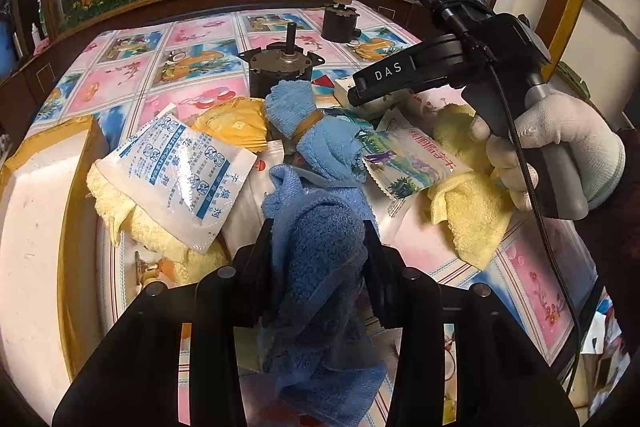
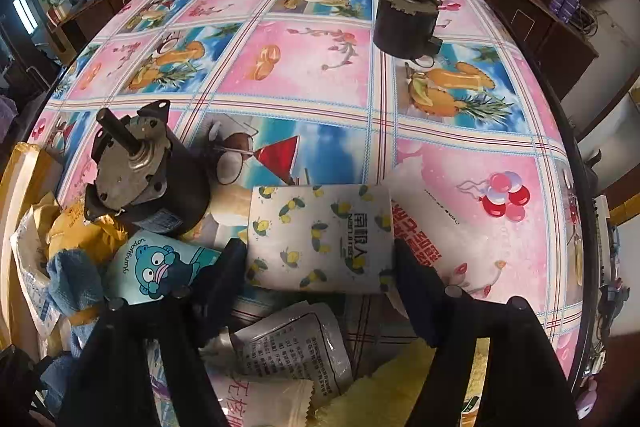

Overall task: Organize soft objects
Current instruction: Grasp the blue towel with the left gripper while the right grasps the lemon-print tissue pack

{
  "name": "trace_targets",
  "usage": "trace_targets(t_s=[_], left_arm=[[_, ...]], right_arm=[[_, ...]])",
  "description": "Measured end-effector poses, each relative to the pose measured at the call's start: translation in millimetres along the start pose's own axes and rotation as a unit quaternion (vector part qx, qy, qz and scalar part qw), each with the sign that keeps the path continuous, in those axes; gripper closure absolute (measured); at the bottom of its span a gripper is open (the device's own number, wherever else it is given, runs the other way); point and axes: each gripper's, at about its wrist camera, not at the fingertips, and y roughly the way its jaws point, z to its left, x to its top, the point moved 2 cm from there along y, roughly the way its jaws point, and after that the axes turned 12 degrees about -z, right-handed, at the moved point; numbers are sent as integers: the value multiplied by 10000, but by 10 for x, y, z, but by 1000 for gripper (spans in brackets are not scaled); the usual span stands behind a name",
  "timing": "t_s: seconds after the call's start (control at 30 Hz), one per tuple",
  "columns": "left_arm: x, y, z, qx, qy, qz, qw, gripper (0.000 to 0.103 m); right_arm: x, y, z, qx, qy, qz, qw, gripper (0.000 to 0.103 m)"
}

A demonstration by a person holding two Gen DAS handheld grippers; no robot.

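My left gripper (image 1: 318, 239) is shut on a blue towel (image 1: 320, 267) that hangs down between its fingers, above a heap of soft things. In the heap lie a rolled blue towel bound with a band (image 1: 304, 123), yellow cloths (image 1: 472, 211) and plastic packets (image 1: 180, 175). My right gripper (image 2: 320, 259) is shut on a white tissue pack with lemon print (image 2: 320, 239), just above the tablecloth. In the left wrist view the right gripper (image 1: 360, 87) reaches in from the right over the heap.
Two dark motors stand on the patterned tablecloth, one near the heap (image 2: 136, 171) and one at the far side (image 2: 404, 15). A white foam box with yellow tape (image 1: 44, 211) is at the left. A teal cartoon pack (image 2: 160, 267) and printed sachets (image 2: 292, 351) lie beneath the right gripper.
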Motion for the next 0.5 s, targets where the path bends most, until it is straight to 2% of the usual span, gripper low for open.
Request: trace_targets(t_s=[0.1, 0.23, 0.5], left_arm=[[5, -93, 17, -87, -158, -85, 9998, 64], [8, -273, 37, -211, -405, -226, 9987, 64], [139, -1034, 161, -455, -915, -915, 9905, 64]], right_arm=[[-4, -82, -23, -45, 91, -91, 9999, 36], [-19, -407, -154, 17, 382, -423, 9984, 36], [59, -1075, -92, 288, 527, -1180, 9912, 36]])
